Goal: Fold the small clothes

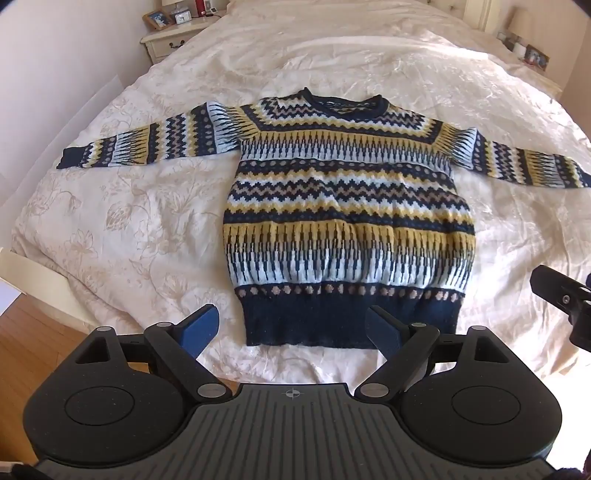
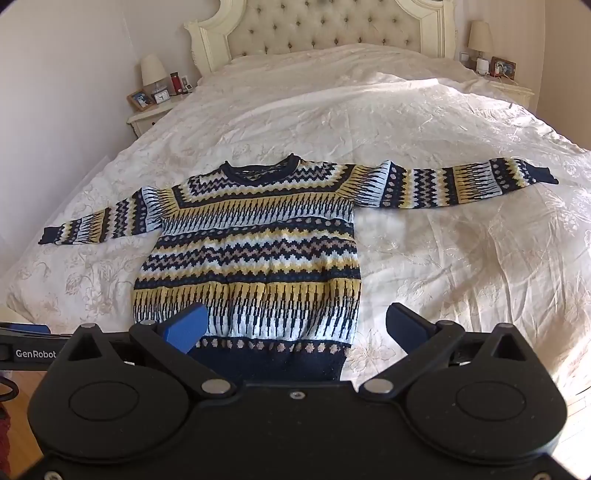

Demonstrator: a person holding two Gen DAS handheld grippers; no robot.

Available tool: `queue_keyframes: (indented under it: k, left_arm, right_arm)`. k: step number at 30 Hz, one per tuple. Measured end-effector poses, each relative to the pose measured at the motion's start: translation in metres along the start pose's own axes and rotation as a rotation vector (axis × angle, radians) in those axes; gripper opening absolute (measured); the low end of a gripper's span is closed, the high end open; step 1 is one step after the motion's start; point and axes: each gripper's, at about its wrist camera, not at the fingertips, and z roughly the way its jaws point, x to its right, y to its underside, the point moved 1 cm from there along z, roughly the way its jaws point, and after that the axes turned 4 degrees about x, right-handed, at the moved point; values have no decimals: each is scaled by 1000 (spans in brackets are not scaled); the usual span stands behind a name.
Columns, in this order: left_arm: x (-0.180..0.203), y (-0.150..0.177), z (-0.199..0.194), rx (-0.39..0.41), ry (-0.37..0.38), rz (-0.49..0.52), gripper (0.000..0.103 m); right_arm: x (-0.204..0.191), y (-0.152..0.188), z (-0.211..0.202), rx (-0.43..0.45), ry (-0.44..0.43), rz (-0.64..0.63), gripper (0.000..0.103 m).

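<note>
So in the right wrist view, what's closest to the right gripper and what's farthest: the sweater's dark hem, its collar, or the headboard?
From the right gripper:
1. Dark hem, right under the fingers.
2. Collar, mid-bed on the sweater.
3. Headboard, at the bed's far end.

From the foot of the cream floral-quilted bed point(image 1: 110, 229), my left wrist camera looks along its blue-padded fingers point(image 1: 201, 326) toward the pillows, sitting low and close over the navy hem of the navy, yellow and pale-blue zigzag knitted sweater point(image 1: 347, 206), which is nearly centred in this view. My right wrist camera faces the same way from a spot further right, so the sweater point(image 2: 251, 258) falls left of centre and the cream tufted headboard point(image 2: 325, 26) shows whole. Both views share the sweater, the quilt and the white bedside cabinet point(image 1: 173, 40) at the bed's left. Each view catches an edge of the other device.
</note>
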Motion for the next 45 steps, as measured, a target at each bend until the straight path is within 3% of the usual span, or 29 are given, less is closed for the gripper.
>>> queue_keyframes:
  k: [45]
  left_arm:
    - [-9,5,1,-3,-5,-19,86]
  right_arm:
    - [-4,2,3,-16,-13,4,102]
